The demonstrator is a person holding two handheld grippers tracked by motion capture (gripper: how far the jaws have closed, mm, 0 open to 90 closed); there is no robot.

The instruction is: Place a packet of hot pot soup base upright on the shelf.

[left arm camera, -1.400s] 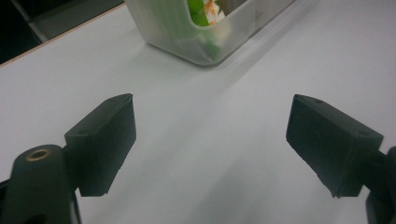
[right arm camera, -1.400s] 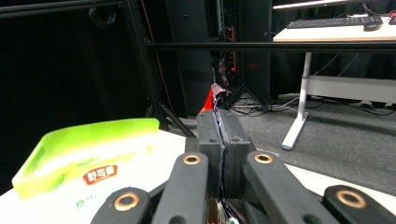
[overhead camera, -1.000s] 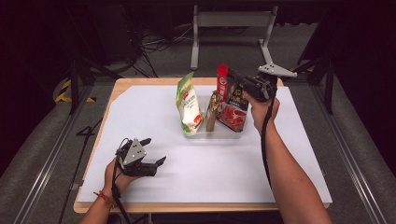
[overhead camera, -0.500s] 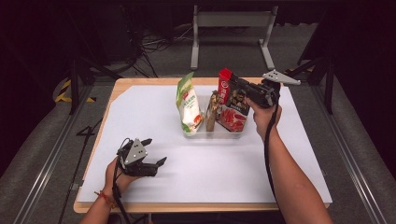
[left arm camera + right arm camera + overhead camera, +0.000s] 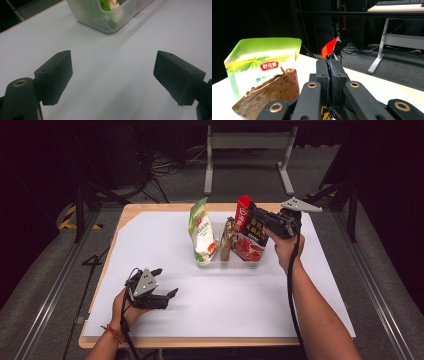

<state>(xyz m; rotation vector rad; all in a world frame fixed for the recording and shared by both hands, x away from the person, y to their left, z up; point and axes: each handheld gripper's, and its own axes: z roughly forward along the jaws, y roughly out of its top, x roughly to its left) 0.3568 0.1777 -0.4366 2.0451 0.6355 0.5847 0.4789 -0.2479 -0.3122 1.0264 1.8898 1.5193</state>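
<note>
The right gripper [image 5: 261, 220] has its jaws pinched on the red pouch [image 5: 249, 234], which stands in the clear bin [image 5: 235, 264] beside a brown pouch [image 5: 268, 95] and green pouch [image 5: 201, 230]. The left gripper [image 5: 165, 282] rests on the tabletop [image 5: 225, 305], jaws spread, well short of the bin.

Overhead forward-down; two close tool views
</note>
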